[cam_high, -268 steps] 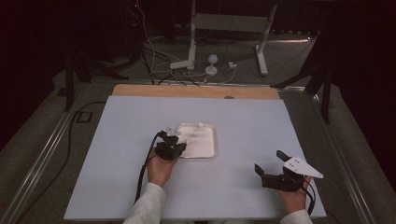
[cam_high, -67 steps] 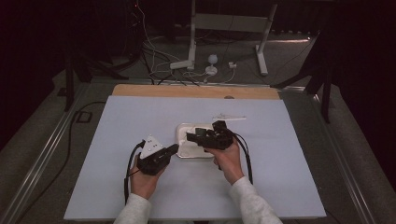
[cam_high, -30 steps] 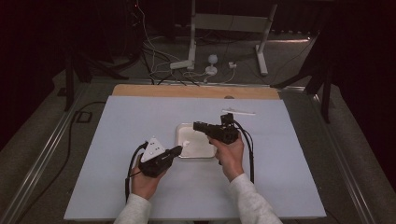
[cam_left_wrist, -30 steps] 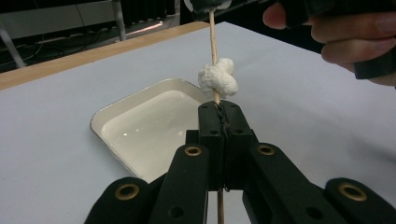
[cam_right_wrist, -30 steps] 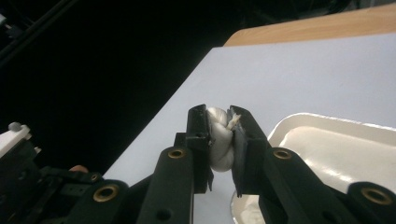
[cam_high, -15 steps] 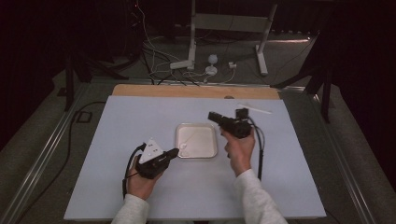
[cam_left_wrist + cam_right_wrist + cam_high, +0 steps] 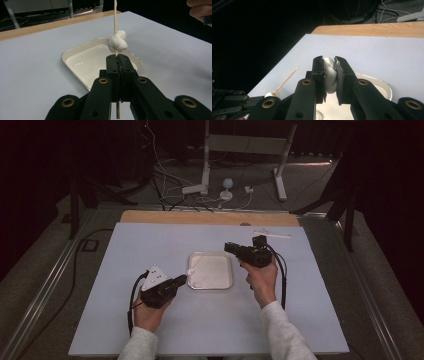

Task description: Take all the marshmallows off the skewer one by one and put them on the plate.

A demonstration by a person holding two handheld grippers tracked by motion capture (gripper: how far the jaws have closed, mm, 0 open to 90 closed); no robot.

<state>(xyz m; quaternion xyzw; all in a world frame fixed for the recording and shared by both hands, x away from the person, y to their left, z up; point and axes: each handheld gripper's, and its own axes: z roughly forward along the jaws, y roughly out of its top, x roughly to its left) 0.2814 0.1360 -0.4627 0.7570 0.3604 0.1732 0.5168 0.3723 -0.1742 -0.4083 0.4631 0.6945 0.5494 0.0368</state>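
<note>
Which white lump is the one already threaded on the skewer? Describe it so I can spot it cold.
On the pale blue table, find the square white tray at its middle. Above the tray's near left corner, the left gripper holds a thin wooden skewer upright. The marshmallow is pierced on it; the other piece sits pinched in the right gripper.

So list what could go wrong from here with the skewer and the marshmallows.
1. The left gripper pinches the thin skewer low down; a push from the next piece might tilt or snap it.
2. The right gripper squeezes its marshmallow hard, so it may deform or stick to the pads.
3. The threaded marshmallow could slide down over the tray.
</note>
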